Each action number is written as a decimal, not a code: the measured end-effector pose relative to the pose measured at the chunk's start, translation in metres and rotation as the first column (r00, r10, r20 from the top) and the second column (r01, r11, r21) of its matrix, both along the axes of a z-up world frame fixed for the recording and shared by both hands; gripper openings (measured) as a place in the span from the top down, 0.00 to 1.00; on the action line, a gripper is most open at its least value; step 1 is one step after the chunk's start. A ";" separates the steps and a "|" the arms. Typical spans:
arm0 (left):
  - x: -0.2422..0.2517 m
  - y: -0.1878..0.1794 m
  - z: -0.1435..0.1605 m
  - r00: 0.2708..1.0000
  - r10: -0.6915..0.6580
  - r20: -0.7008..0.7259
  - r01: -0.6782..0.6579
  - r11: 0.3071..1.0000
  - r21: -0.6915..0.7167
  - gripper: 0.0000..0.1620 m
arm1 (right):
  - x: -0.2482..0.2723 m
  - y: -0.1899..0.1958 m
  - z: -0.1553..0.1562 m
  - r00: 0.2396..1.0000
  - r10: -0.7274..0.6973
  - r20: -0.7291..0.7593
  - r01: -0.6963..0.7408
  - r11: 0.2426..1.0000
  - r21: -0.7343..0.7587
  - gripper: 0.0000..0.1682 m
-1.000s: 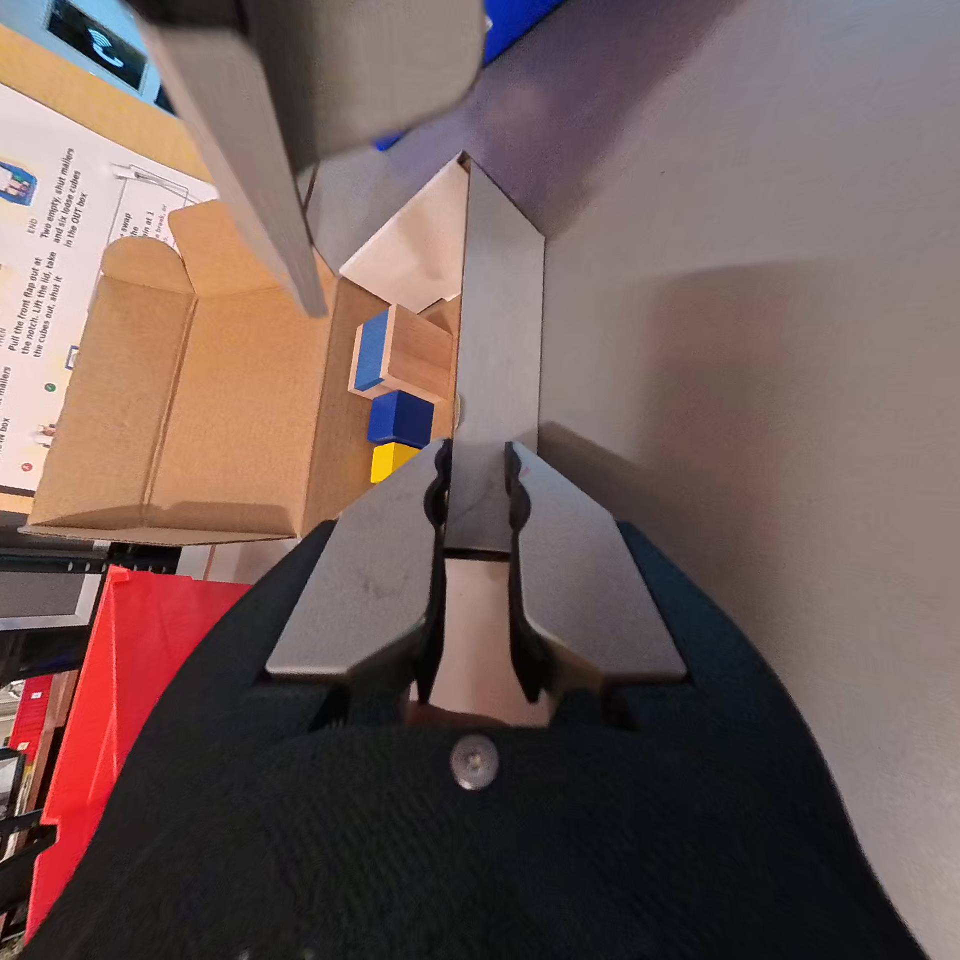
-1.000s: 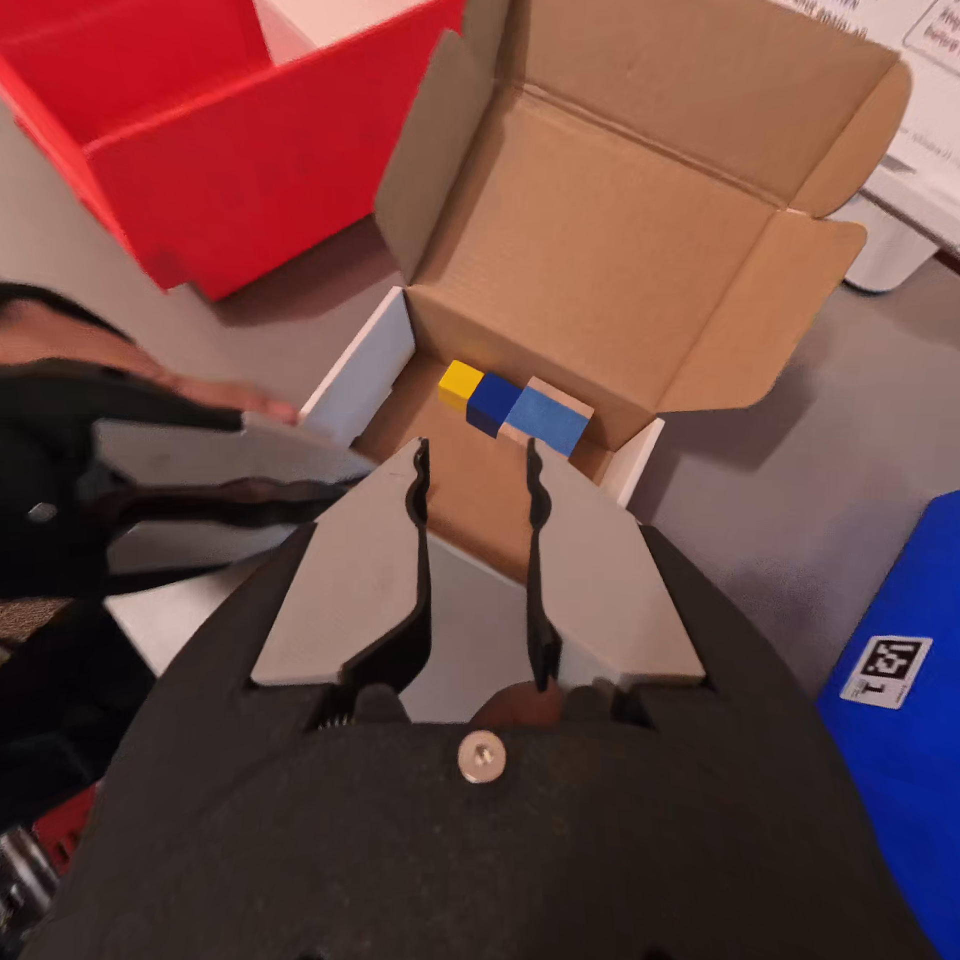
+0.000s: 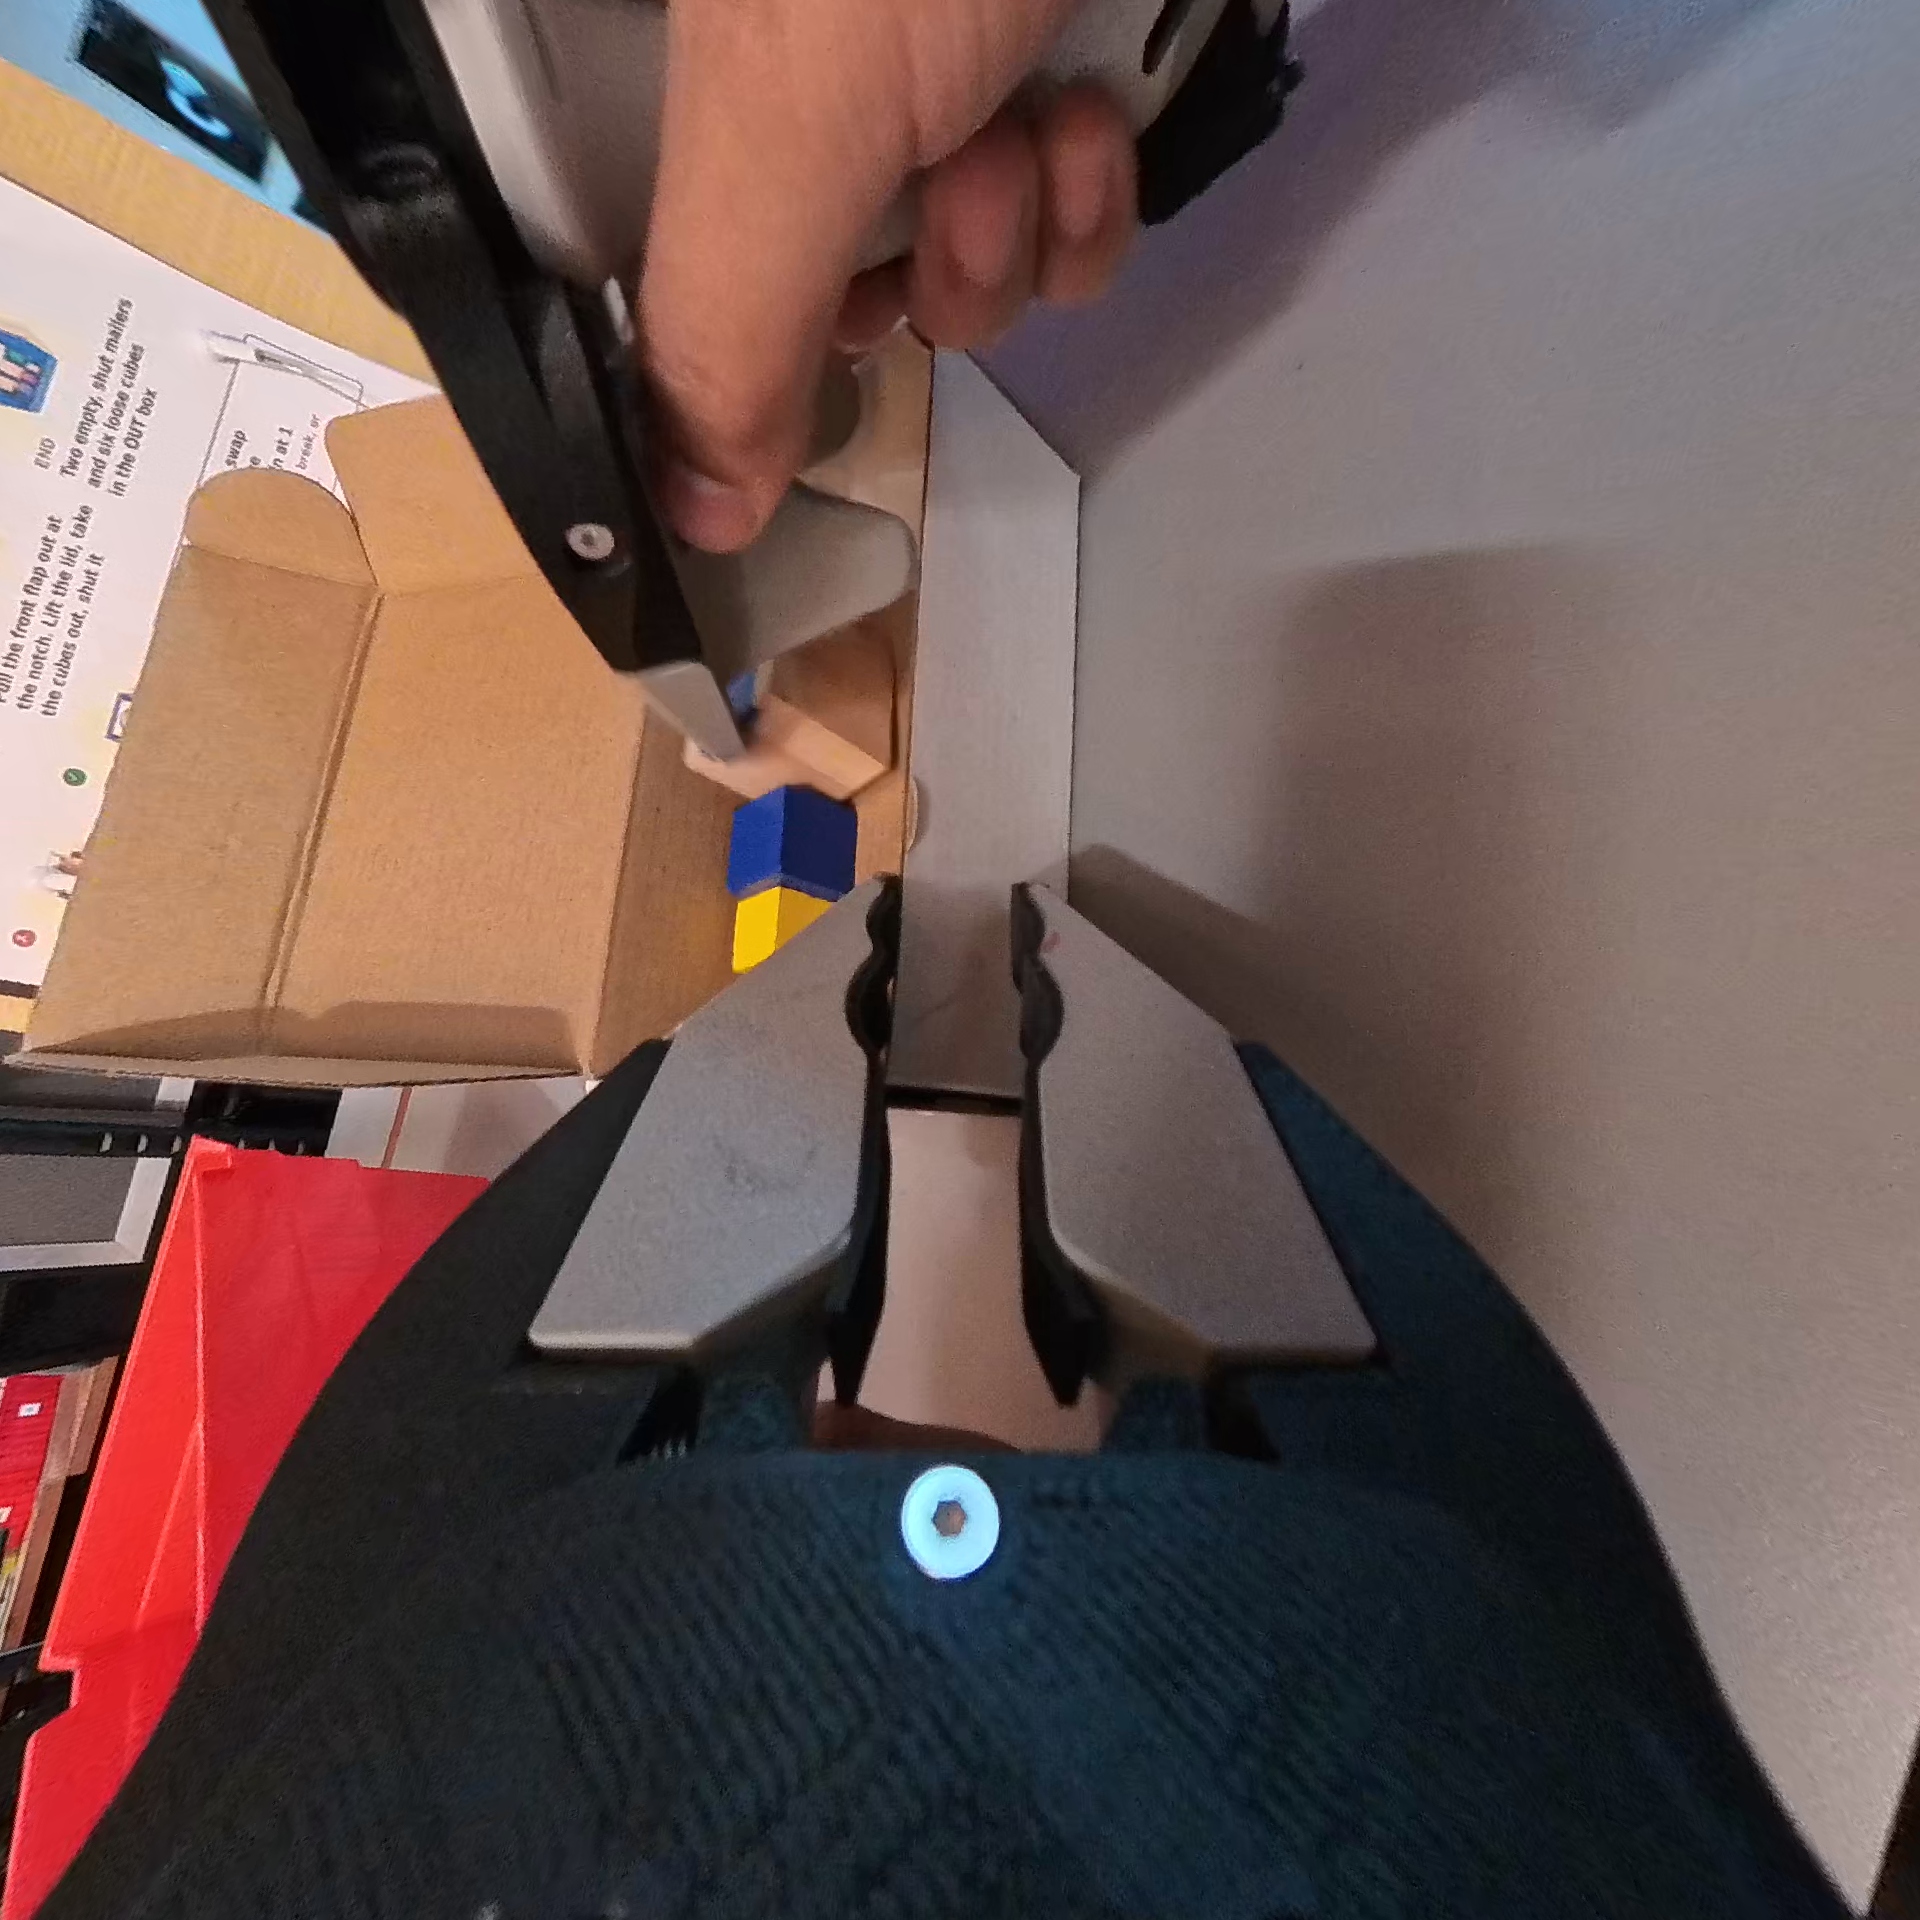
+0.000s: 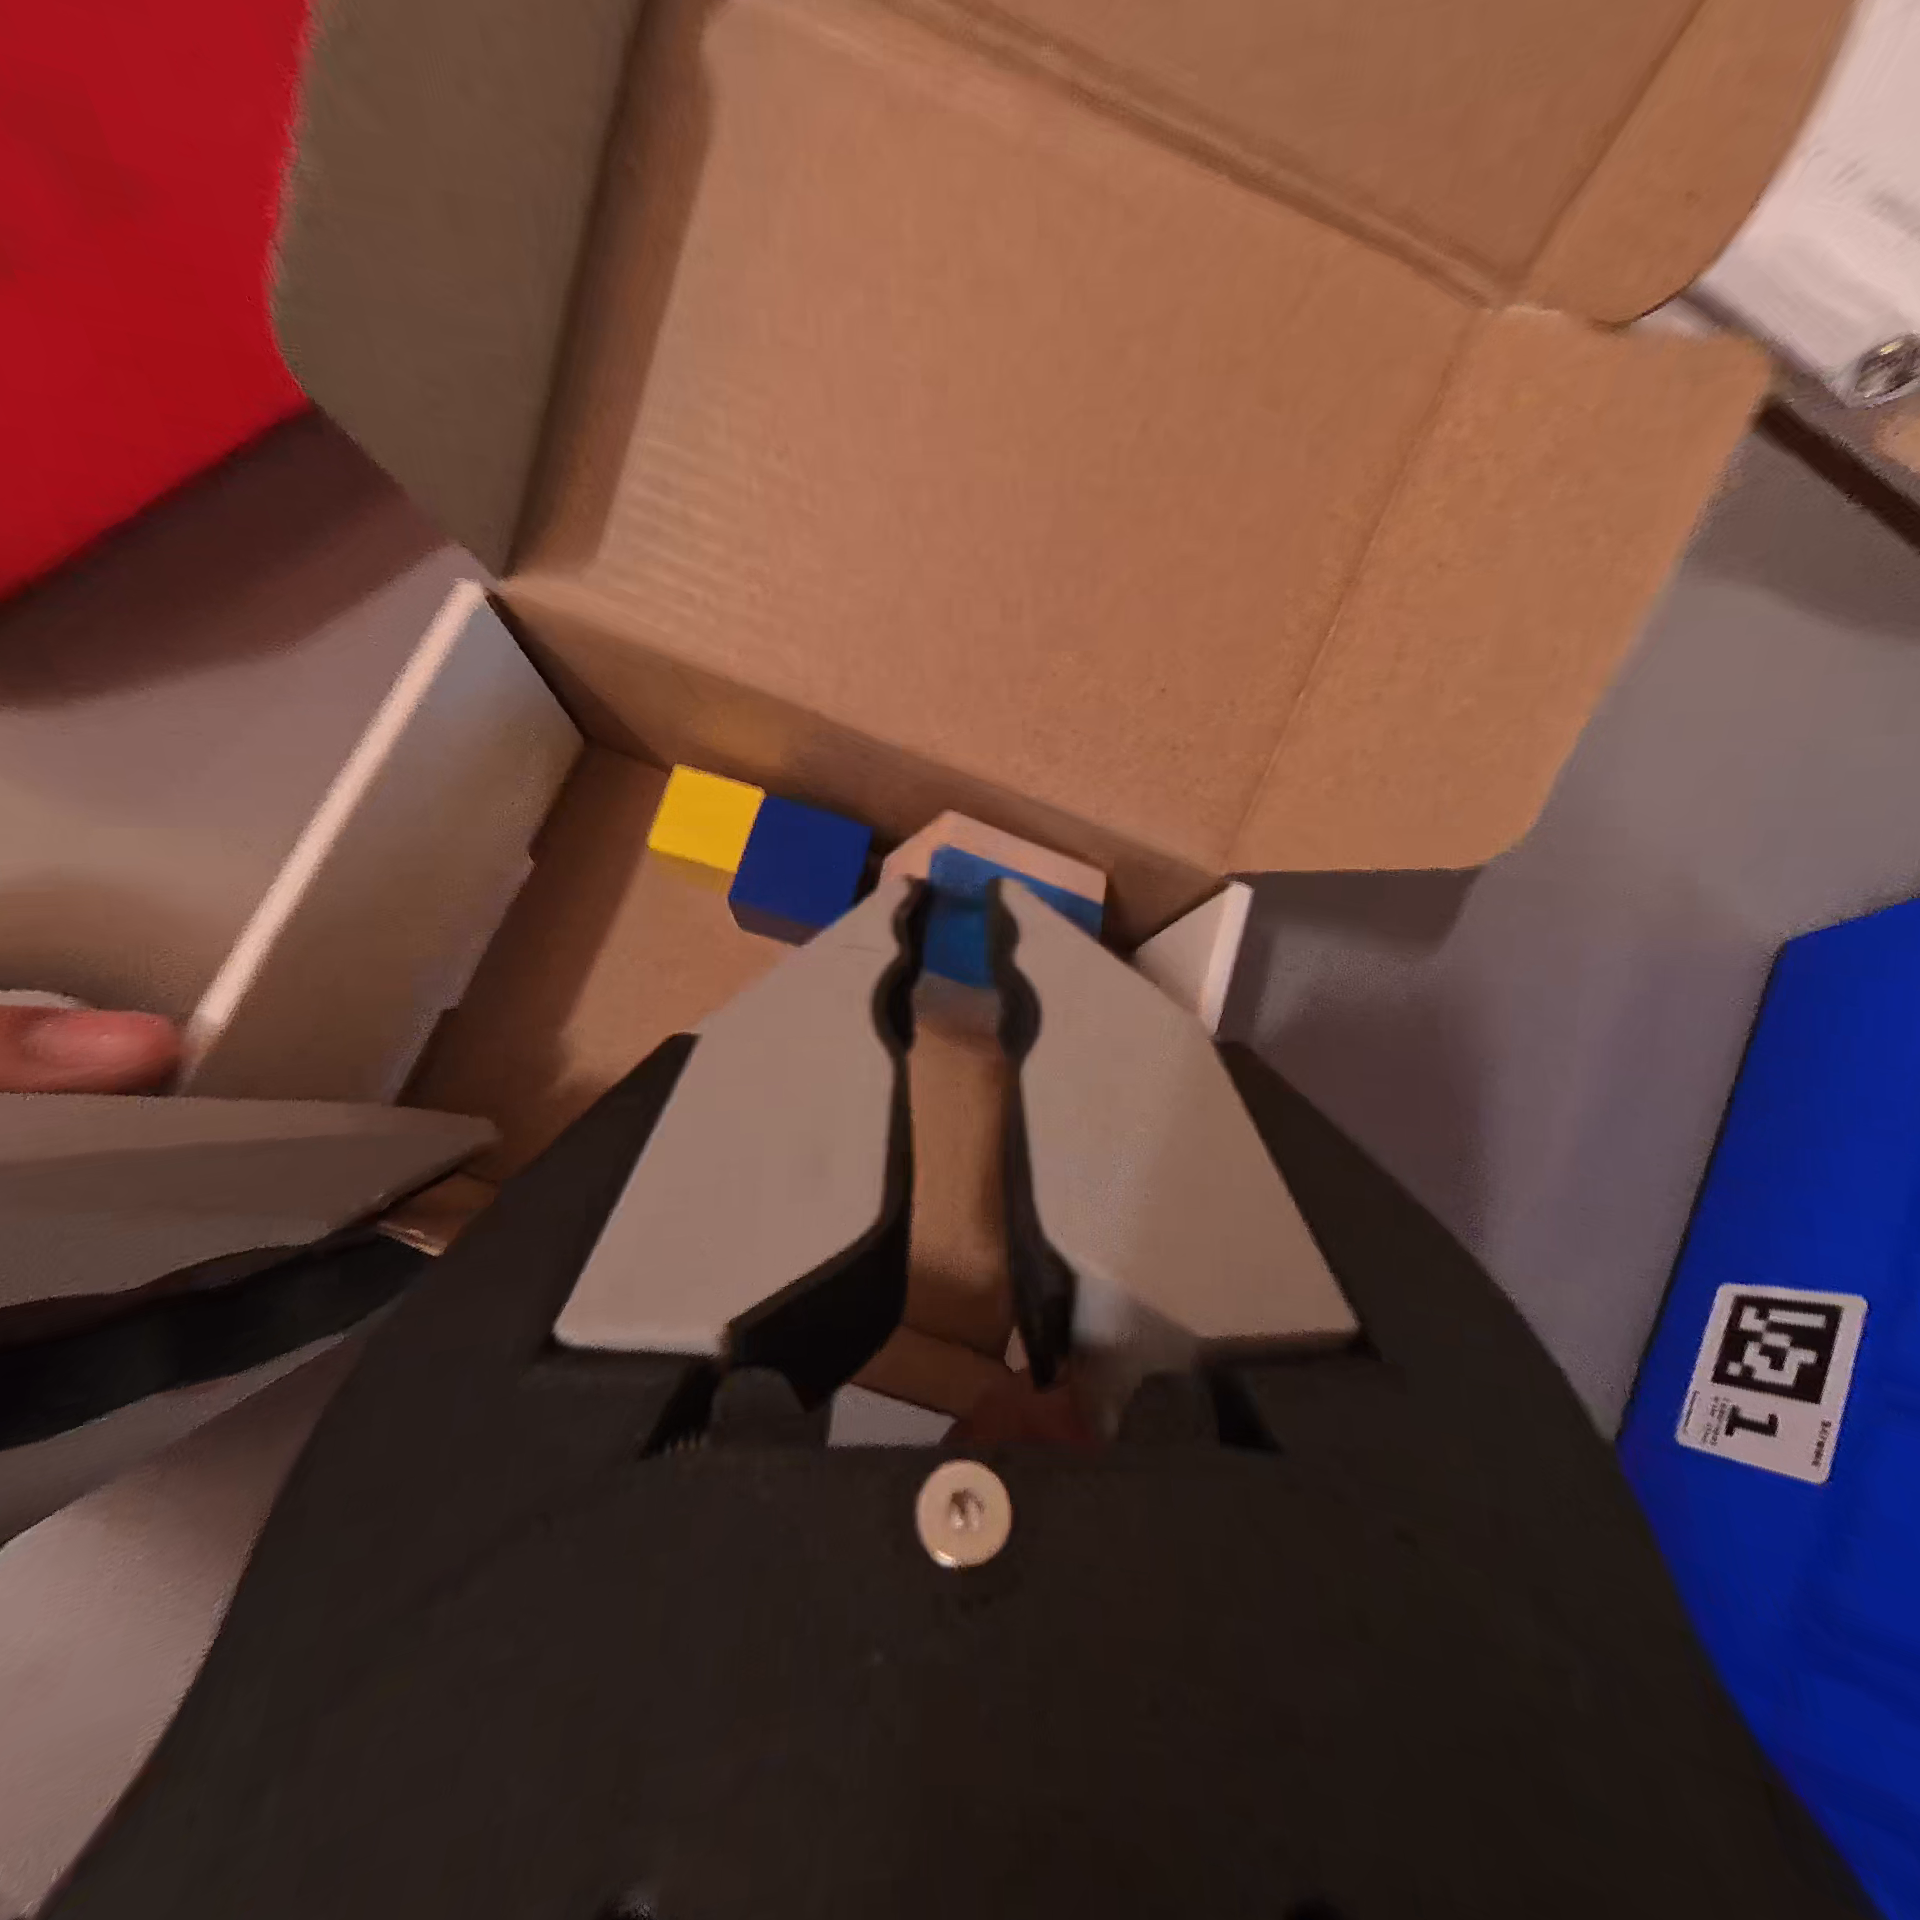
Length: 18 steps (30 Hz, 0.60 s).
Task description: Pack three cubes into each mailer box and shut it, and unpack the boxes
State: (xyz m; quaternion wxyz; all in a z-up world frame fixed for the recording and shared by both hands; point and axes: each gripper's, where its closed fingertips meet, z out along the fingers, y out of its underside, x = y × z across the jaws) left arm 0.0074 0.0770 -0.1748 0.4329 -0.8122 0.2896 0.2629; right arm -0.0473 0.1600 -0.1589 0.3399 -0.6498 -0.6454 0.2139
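Since the earlier frame the right gripper (image 4: 954, 906) has dropped from above the front wall into the open brown cardboard mailer box (image 4: 1039, 436), and its fingertips now straddle the light-blue-topped wooden cube (image 4: 951, 883), one on each side; whether they already press on it cannot be told through the blur. That cube lies at the right end of a row along the box's back fold, with a dark blue cube (image 4: 802, 868) touching it and a yellow cube (image 4: 707, 816) at the left end of the row, touching the dark blue one. From the left wrist view the same three lie inside the box: the wooden cube (image 3: 821, 753), the dark blue cube (image 3: 795, 842) and the yellow cube (image 3: 769, 925), with the right gripper (image 3: 727, 717) reaching down onto the wooden one, a hand (image 3: 831, 239) wrapped round its handle. The left gripper (image 3: 948, 904) has its jaws parted a little wider than before, set on either side of the box's white-faced front wall (image 3: 992, 665), the left-hand finger against it and a gap at the other, so it is not clamped. Left of the box stands a red plastic bin (image 3: 249, 1351); right of it lies a blue bin bearing a square marker tag (image 4: 1766, 1371). A printed instruction sheet (image 3: 62, 582) lies beyond the box's raised lid.
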 end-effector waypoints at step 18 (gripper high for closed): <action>0.000 -0.001 -0.001 1.000 -0.003 0.004 0.003 1.000 -0.006 0.88 | -0.001 -0.007 -0.014 0.998 -0.048 0.043 0.054 0.986 -0.161 0.70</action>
